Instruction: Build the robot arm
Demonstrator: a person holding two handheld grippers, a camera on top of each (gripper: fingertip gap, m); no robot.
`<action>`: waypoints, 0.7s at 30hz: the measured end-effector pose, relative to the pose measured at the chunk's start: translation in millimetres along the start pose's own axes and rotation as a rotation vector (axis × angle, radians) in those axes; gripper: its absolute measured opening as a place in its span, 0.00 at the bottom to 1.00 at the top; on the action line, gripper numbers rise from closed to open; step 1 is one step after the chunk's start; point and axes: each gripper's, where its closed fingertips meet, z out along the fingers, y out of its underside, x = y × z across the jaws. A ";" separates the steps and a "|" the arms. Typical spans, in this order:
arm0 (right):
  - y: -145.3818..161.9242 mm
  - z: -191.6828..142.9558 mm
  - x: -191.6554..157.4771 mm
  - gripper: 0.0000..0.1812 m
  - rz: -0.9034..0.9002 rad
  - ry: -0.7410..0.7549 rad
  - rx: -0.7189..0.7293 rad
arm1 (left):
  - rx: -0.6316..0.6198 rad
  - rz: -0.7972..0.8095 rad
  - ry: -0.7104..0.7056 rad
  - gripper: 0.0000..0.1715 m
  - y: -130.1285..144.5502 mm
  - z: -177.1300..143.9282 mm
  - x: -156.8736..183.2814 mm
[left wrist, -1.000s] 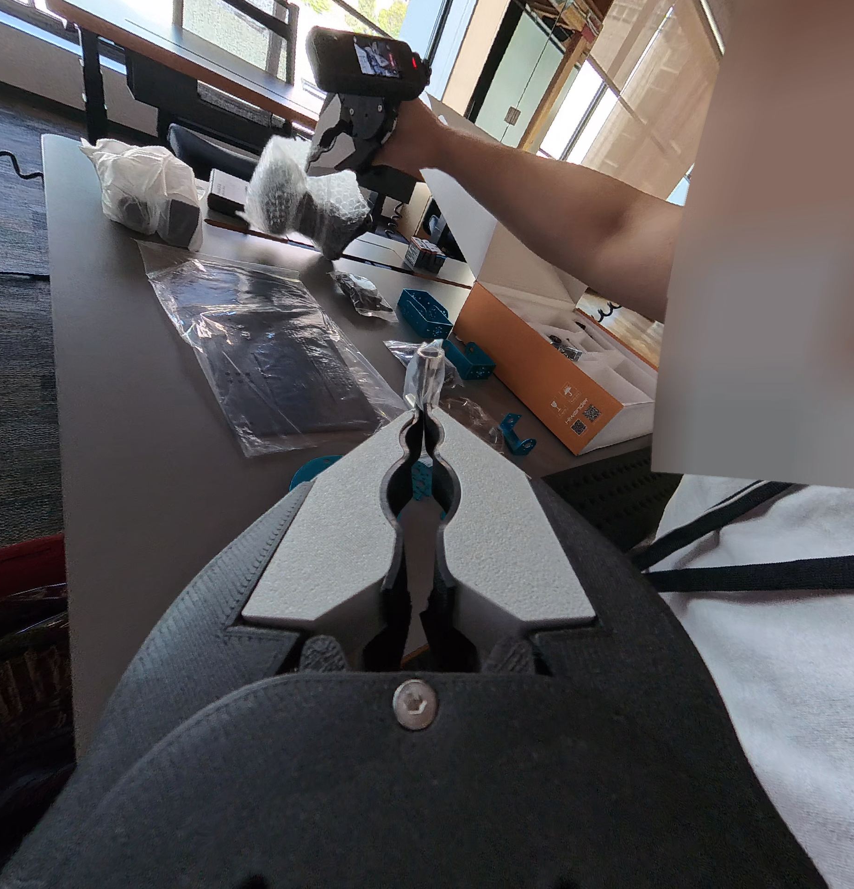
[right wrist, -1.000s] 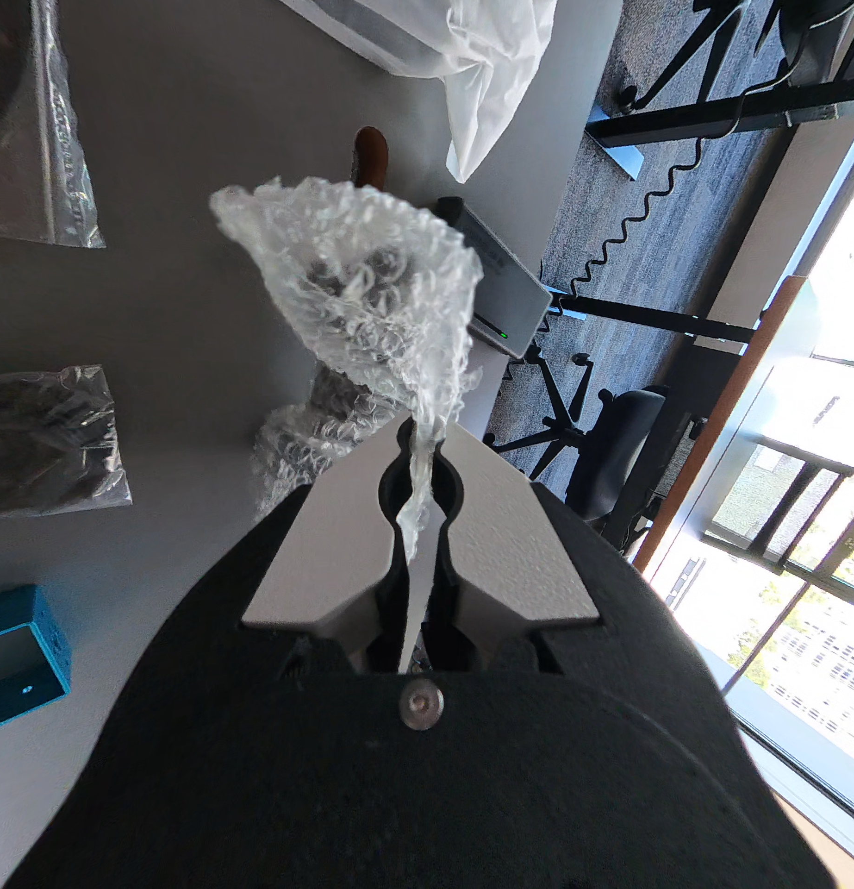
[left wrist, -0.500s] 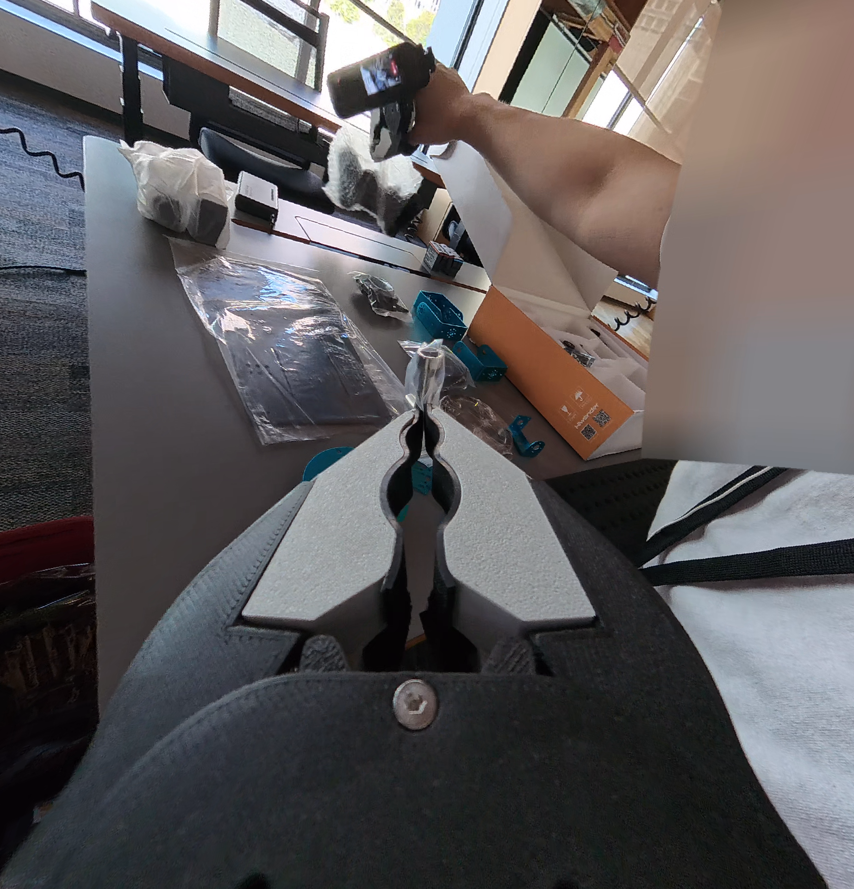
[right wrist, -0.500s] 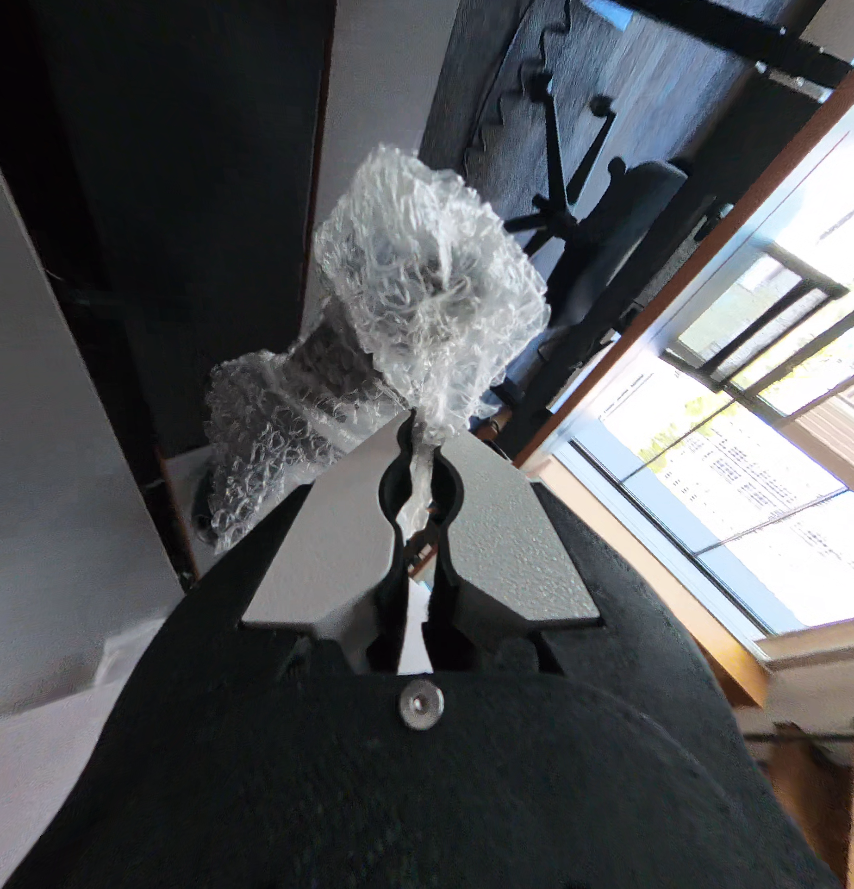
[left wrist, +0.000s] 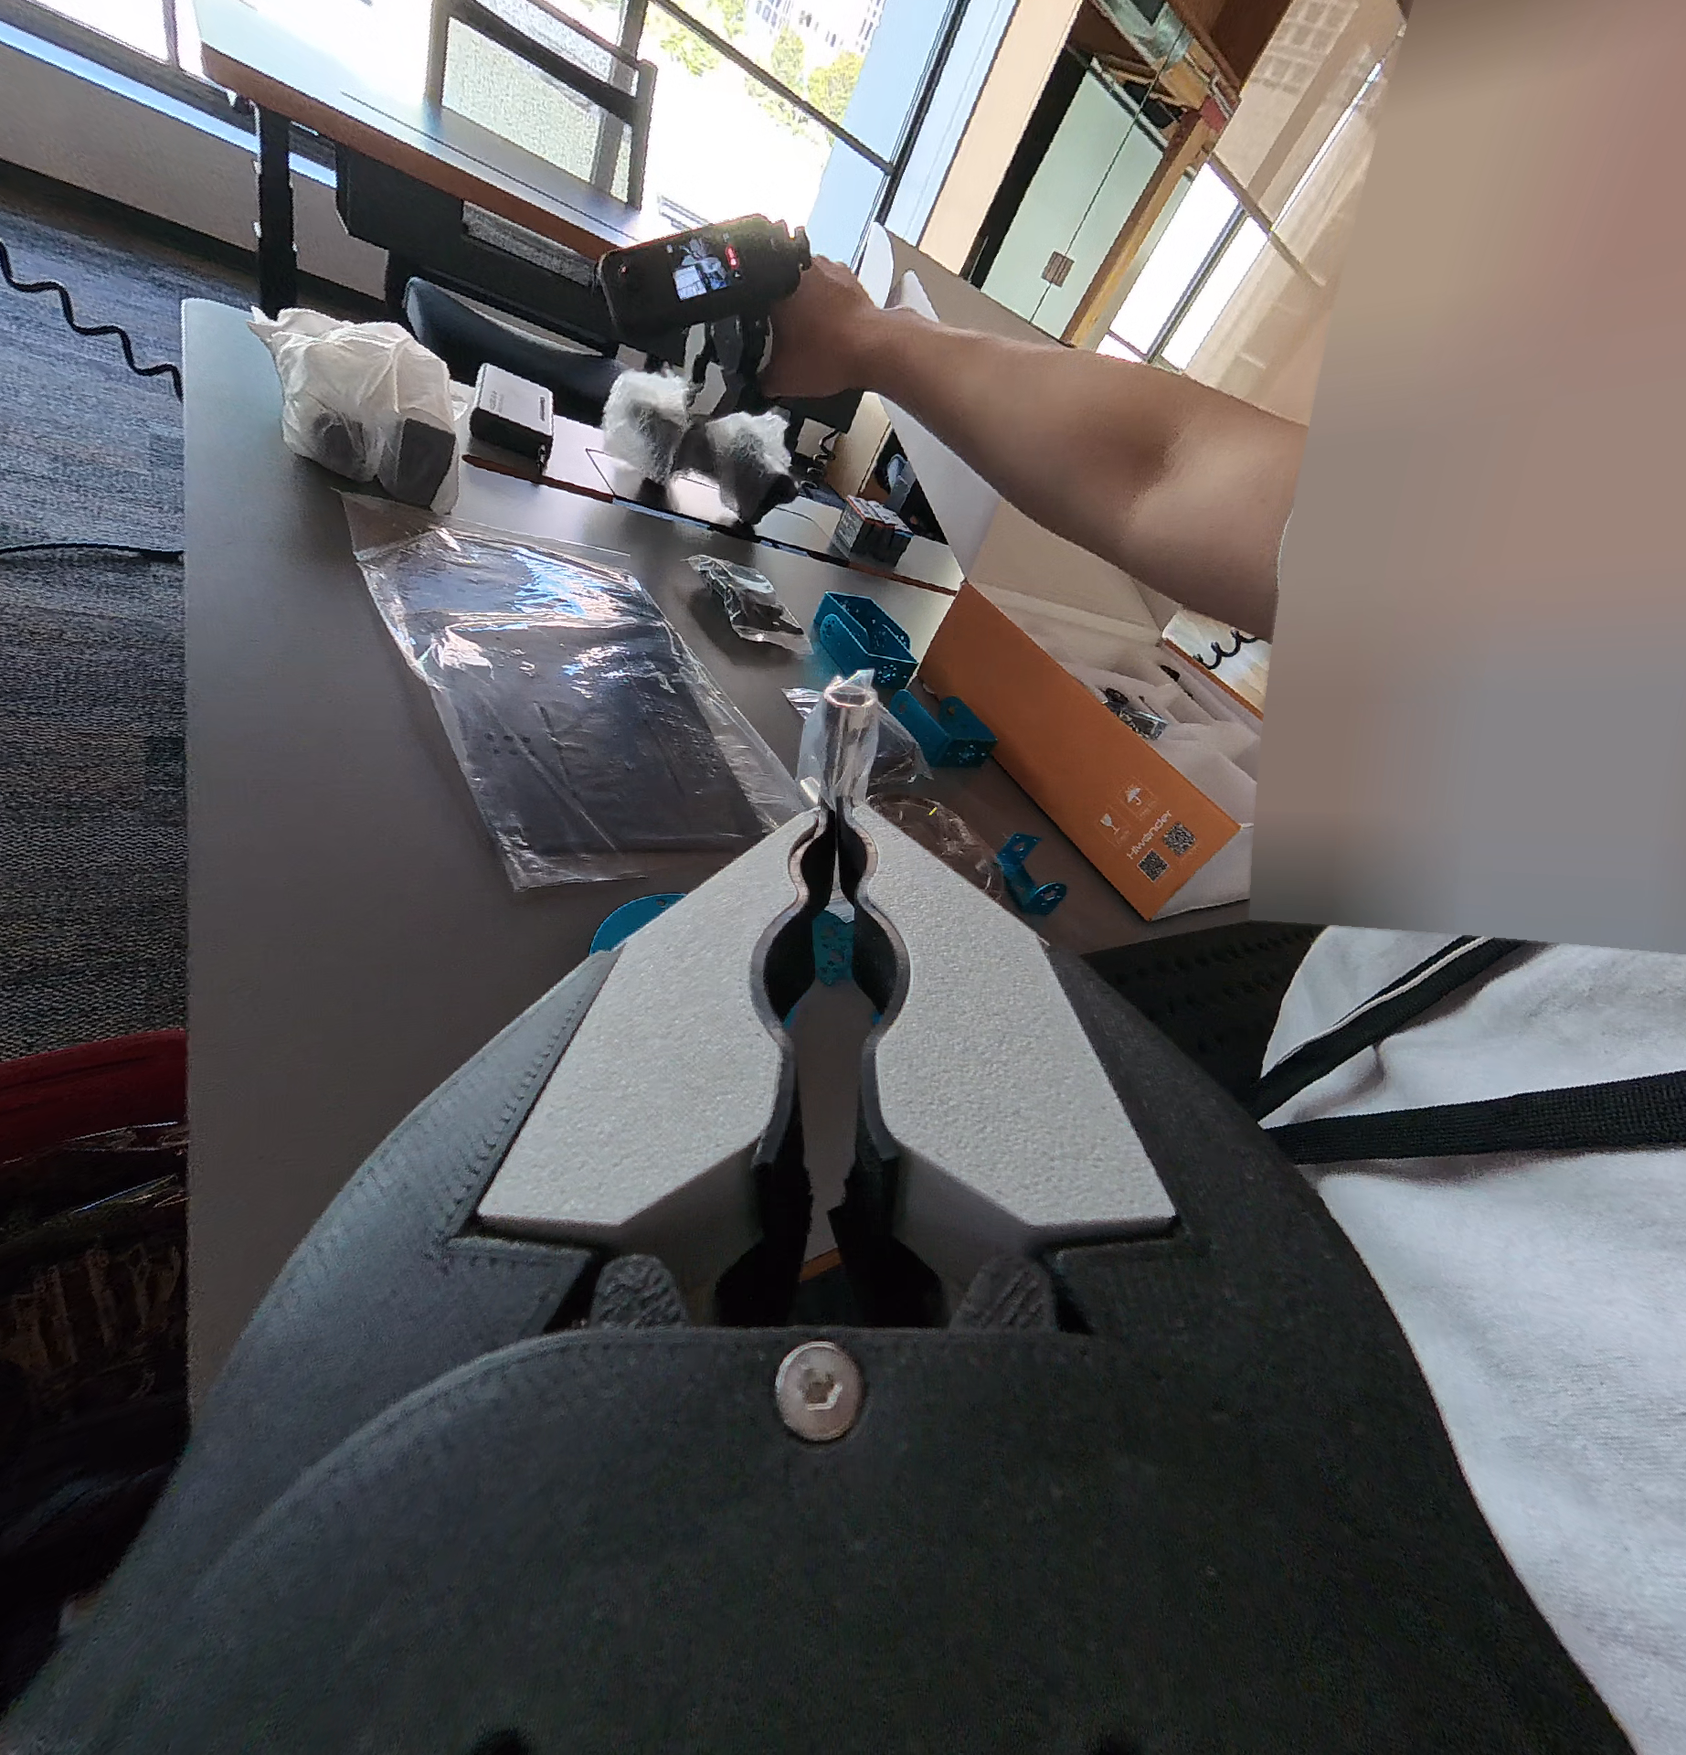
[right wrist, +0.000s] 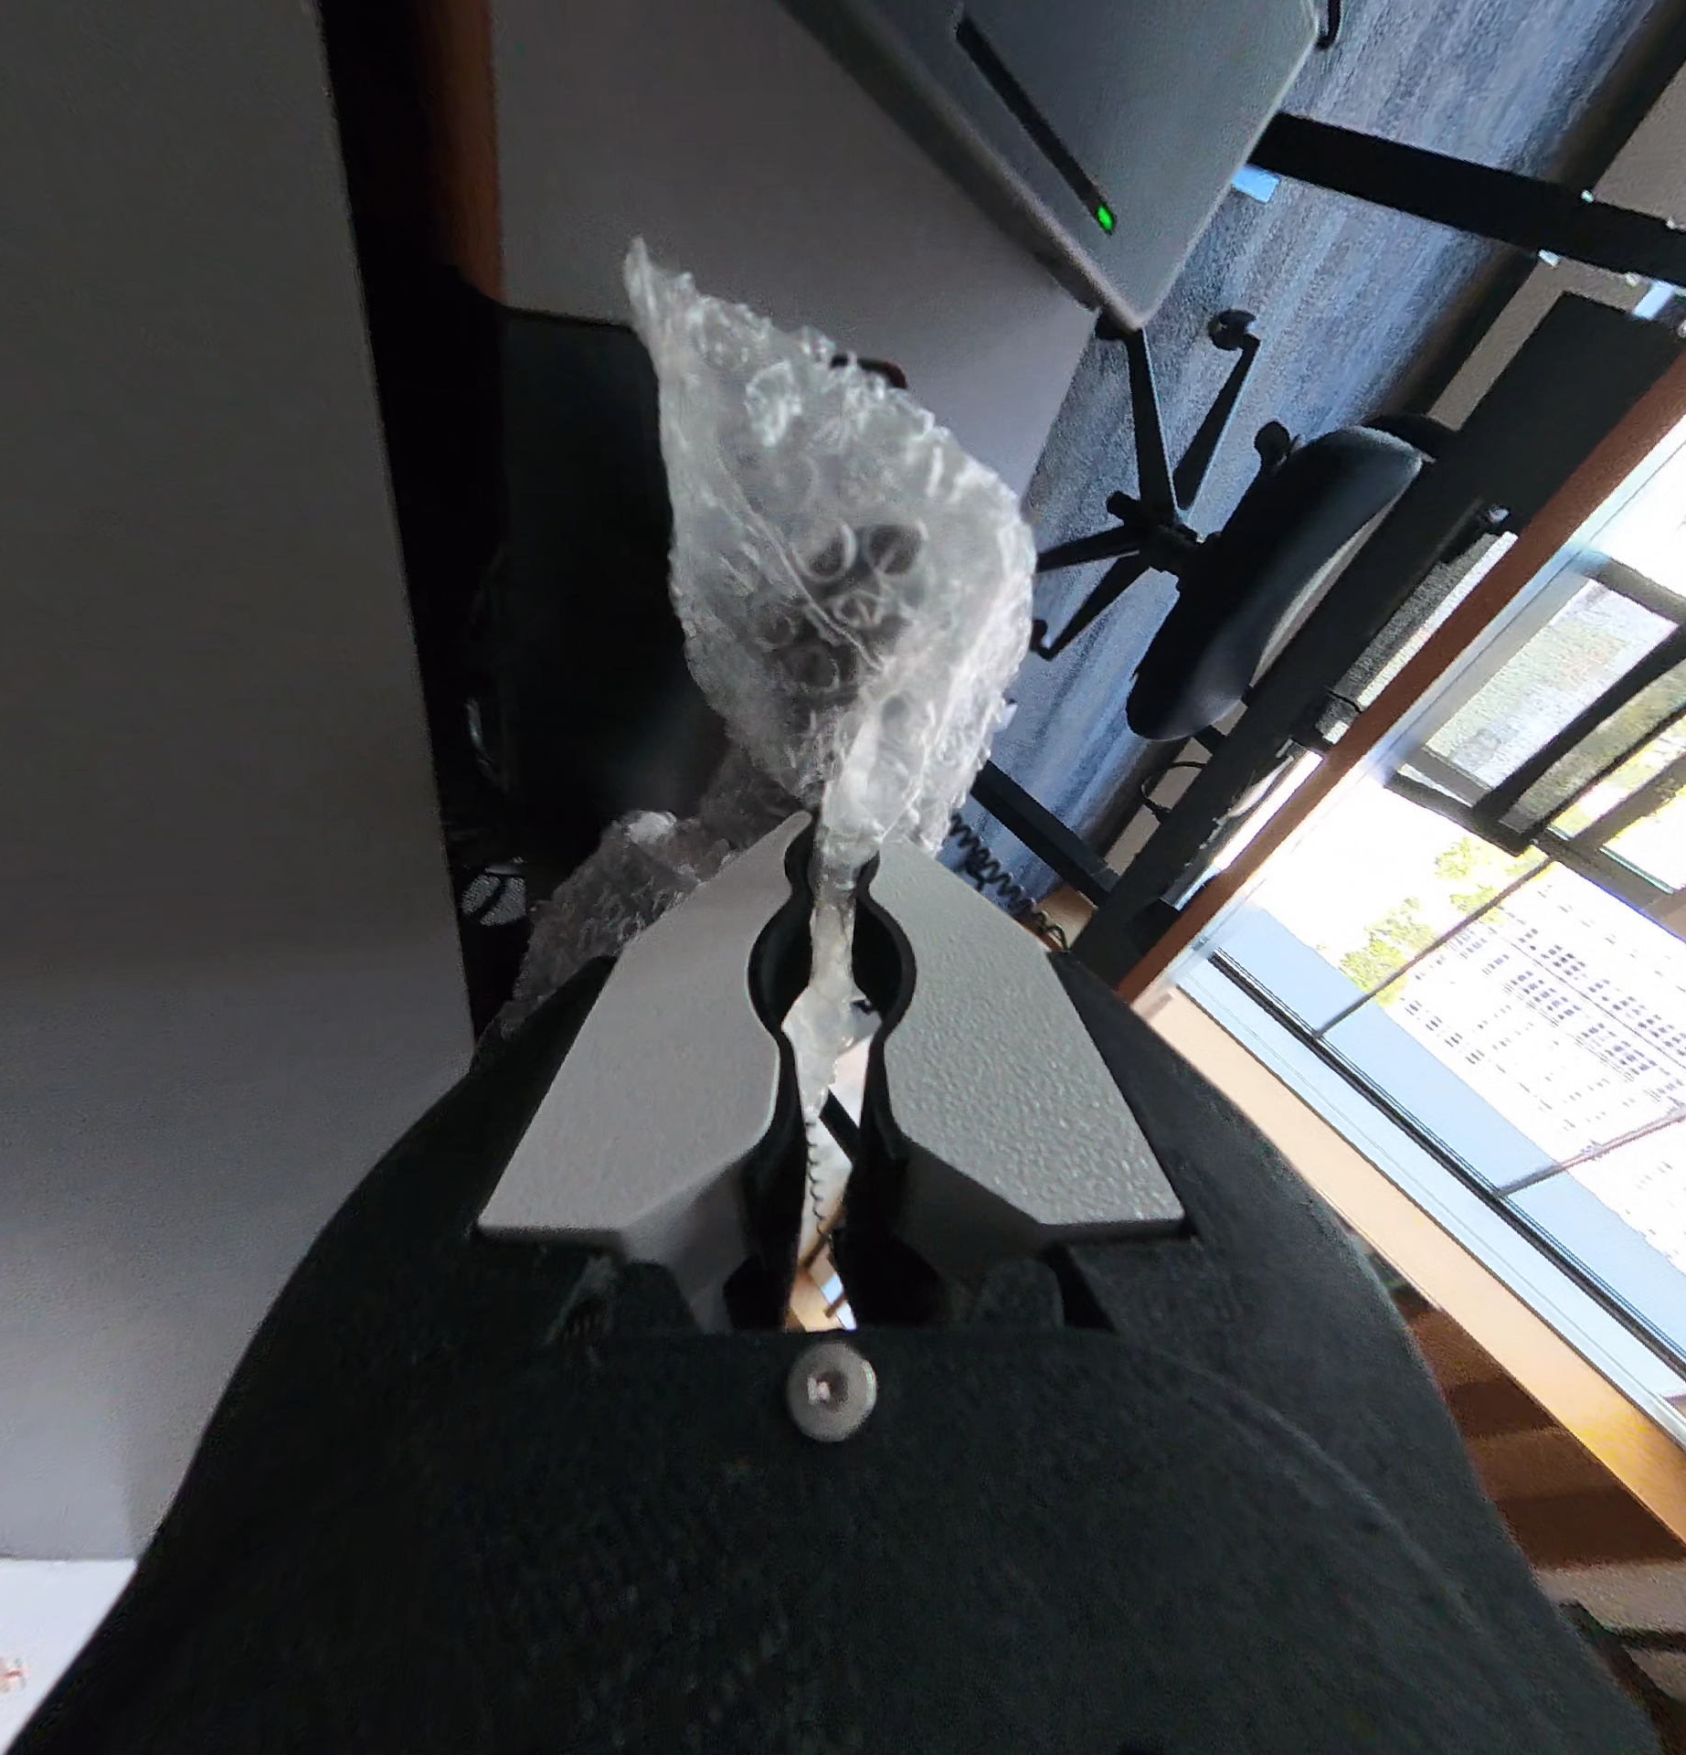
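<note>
A: What does the left claw [left wrist: 834, 807] hold?

B: It is pinched closed on the neck of a small clear plastic bag [left wrist: 843, 736], which stands up past the tips, long axis along the fingers, above the grey tabletop [left wrist: 279, 760].

A: And the right claw [right wrist: 839, 845]?

B: Clamped on a crumpled clear bubble-wrap bundle [right wrist: 839, 589] by its twisted end, so the bulk flares forward past the tabletop's far edge, near the open orange cardboard box [left wrist: 1086, 760].

From my left camera, the flat bag [left wrist: 573, 703] lies mid-tabletop [left wrist: 279, 760]; the open box [left wrist: 1086, 741] sits to its right; brackets [left wrist: 943, 726] between them; a wrapped bundle [left wrist: 364, 408] at the far-left corner.
</note>
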 end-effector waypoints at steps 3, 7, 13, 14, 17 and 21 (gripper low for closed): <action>-11.0 -4.4 -14.3 0.00 0.035 -0.047 0.054 | 0.002 0.004 0.008 0.00 1.3 0.5 3.0; -7.3 1.7 -26.5 0.00 -0.015 -0.054 0.035 | 0.002 0.009 0.014 0.00 3.1 -0.9 7.2; 5.4 23.2 -26.8 0.00 -0.114 -0.029 0.039 | -0.003 0.003 -0.002 0.00 5.9 -6.1 6.8; 5.4 25.8 -23.9 0.00 -0.119 -0.016 0.048 | -0.002 0.002 -0.006 0.00 5.8 -6.7 6.4; 3.9 31.3 -17.3 0.00 -0.131 0.008 0.067 | 0.002 -0.003 -0.014 0.00 5.4 -7.5 4.8; 4.3 35.8 -11.3 0.00 -0.096 0.027 0.058 | 0.005 -0.010 -0.019 0.00 3.3 -7.6 2.6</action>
